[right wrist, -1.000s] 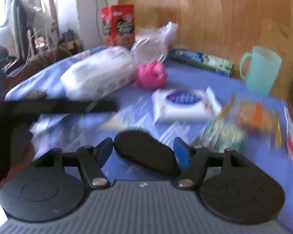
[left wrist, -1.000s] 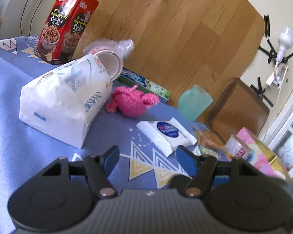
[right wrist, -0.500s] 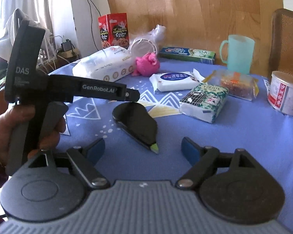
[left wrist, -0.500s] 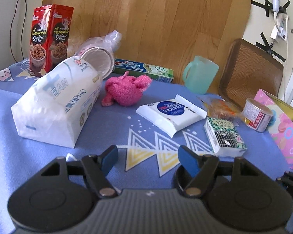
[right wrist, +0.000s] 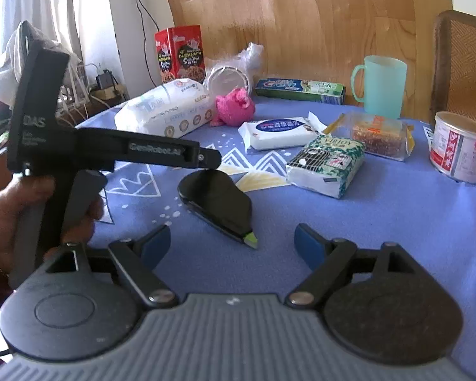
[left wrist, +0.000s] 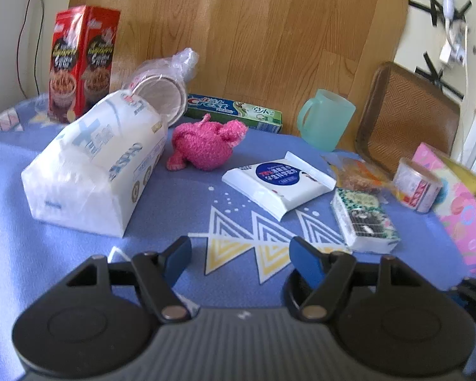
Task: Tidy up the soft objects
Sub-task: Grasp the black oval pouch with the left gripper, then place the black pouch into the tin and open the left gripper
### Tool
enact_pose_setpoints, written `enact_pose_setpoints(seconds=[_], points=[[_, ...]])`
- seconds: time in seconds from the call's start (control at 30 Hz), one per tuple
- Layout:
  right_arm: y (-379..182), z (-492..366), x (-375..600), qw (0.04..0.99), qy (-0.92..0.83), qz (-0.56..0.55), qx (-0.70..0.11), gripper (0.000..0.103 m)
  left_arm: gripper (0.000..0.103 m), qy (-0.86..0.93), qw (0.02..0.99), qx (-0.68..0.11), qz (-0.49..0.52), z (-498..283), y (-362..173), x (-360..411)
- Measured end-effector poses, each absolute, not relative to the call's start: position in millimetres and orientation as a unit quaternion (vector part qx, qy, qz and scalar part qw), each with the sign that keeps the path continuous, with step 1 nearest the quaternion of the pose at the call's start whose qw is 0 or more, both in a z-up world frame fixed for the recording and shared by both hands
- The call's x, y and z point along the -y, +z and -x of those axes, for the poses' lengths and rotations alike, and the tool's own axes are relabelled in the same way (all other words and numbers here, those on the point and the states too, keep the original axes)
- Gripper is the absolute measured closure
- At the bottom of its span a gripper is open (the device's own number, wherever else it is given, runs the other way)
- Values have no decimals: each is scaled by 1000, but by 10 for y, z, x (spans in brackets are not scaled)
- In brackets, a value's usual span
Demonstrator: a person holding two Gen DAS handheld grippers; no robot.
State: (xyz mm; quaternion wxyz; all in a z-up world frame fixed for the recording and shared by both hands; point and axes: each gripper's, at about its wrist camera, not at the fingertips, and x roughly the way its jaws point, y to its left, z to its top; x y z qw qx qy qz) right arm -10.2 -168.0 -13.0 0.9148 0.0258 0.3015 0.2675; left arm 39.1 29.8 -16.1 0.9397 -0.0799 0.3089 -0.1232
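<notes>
A pink knitted toy [left wrist: 206, 147] lies on the blue tablecloth [left wrist: 174, 203] beside a big white tissue pack [left wrist: 92, 165]; both also show in the right wrist view, the toy [right wrist: 234, 108] and the pack [right wrist: 168, 112]. A white wet-wipe pack [left wrist: 279, 181] and a small green patterned tissue pack [left wrist: 363, 222] lie to the right. My left gripper [left wrist: 238, 258] is open and empty above the cloth, short of them. My right gripper [right wrist: 231, 241] is open and empty, with a black tape dispenser [right wrist: 219, 203] lying between its fingers' line and the packs.
A red cereal box [left wrist: 79, 63], bagged paper bowls [left wrist: 161, 92], a toothpaste box [left wrist: 234, 111], a green mug [left wrist: 325, 120], a wrapped snack [right wrist: 377, 136], a can [right wrist: 460, 146], a pink box [left wrist: 460, 203] and a brown tray [left wrist: 406, 114] stand around. The left gripper's body [right wrist: 79, 146] crosses the right view.
Both wrist views have settled from tilted and blurred to level. The left gripper has moved a little closer to the table's objects. Both grippers stay open.
</notes>
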Motion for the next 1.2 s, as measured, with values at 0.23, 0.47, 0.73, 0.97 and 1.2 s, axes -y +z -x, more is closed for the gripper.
enact_pose_setpoints(seconds=[0.23,0.47,0.73,0.97,1.2], points=[[-72,-70,1550,910,283,19,-301,19,35,-202,909,-316,183,-147,13,-551],[-90,-99,1387,903,303,51,-302,59,57,-215,898,-354,151,-163,-123,-189],[160,313,1970,947,223,16,-229,60,58,-307,896,-296,119,-118,406,504],[471,579,2910,986,87,-5,-141,60,58,-405,873,-265,62,-265,809,1746],[288,371,3718,986,-45,-31,-155,59,49,-407,865,-293,4,-410,659,2746]])
